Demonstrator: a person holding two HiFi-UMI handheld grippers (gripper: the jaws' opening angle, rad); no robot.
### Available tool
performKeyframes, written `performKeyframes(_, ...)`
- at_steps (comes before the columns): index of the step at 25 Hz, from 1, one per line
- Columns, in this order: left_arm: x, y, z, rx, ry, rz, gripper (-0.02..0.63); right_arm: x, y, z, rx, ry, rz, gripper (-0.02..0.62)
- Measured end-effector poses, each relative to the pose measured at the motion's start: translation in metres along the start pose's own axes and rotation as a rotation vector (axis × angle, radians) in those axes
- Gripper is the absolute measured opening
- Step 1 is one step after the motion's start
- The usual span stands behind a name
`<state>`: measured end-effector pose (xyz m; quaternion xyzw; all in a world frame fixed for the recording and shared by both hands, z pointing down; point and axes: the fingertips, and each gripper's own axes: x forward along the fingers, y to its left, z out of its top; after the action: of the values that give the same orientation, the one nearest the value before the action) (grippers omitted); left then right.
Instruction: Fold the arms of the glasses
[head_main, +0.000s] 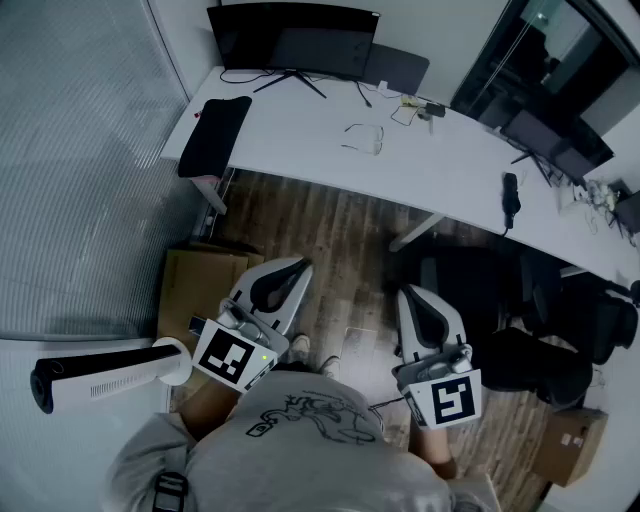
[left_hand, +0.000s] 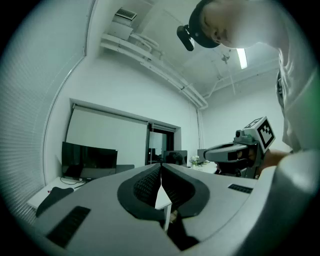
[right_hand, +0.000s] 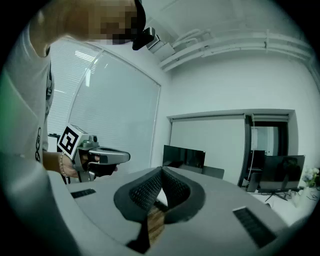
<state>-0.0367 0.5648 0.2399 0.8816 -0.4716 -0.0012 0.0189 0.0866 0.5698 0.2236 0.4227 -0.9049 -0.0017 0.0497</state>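
The left hand-held gripper (head_main: 288, 268) and right hand-held gripper (head_main: 410, 296) are pointing level, jaws fully together, gripping nothing; the glasses (head_main: 364, 138) are lying at twelve o'clock on the worktop (head_main: 290, 130).

Left gripper (left_hand: 161, 172) fingers together, empty.

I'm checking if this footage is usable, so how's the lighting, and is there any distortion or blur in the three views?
Head view: dim and bluish, edges bowed, the glasses on the white desk small but distinguishable. Left gripper view: strong fisheye, black corners, a bright ceiling light strip. Right gripper view: same fisheye, evenly lit, no harsh shadows.
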Motion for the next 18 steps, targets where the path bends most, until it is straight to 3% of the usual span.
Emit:
performKeyframes(7,-0.003,-0.001,0.005,-0.009,-0.019,-0.004,0.021,-0.008,0.001,-0.012,-0.054,0.046,0.016,0.008)
performKeyframes(18,-0.027,0.034,-0.001,0.001,-0.040,-0.018,0.021,0.016,0.030,-0.022,-0.073,0.074,-0.018,0.009)
